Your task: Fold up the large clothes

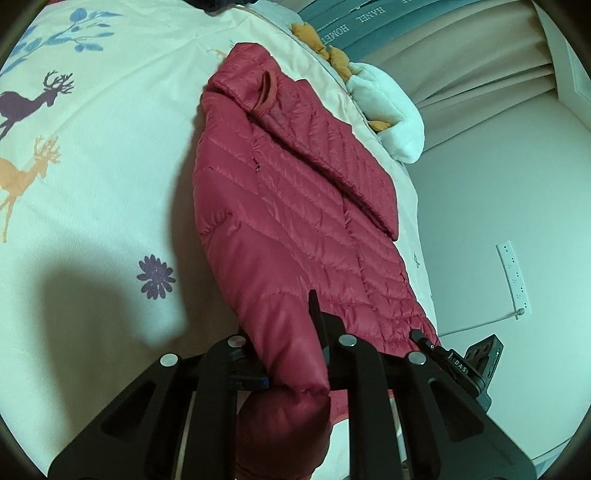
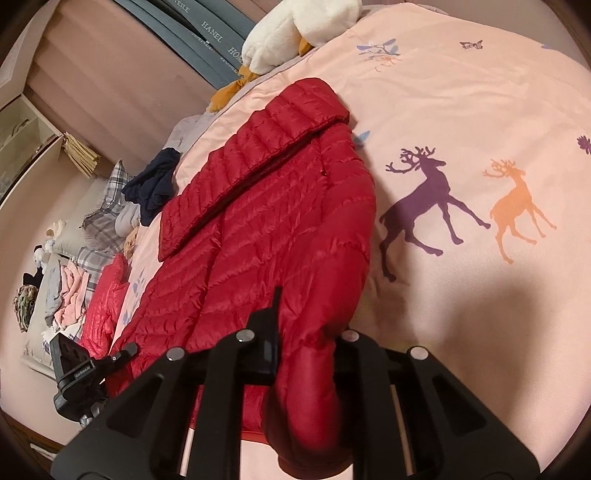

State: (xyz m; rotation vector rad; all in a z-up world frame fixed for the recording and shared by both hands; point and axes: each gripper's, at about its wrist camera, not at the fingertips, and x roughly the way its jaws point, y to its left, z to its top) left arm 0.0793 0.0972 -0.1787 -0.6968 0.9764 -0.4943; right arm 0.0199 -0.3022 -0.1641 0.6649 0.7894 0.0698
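Nearest: left gripper [image 1: 291,354] pinched tight on a bunched fold of the red quilted jacket [image 1: 295,206] at its near end. Right gripper [image 2: 306,343] likewise clamped on a puffed fold of that near end. Jacket lies lengthwise on the deer-print bedspread [image 2: 480,110], collar at the far end. Beyond the collar: white plush toy [image 2: 295,26]. Left of the jacket in the right wrist view: dark blue garment [image 2: 155,181].

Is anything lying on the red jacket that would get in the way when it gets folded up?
Nothing visible does. Both the left gripper and right gripper already pinch the red jacket, and its top is bare. The plush toy sits beside it.
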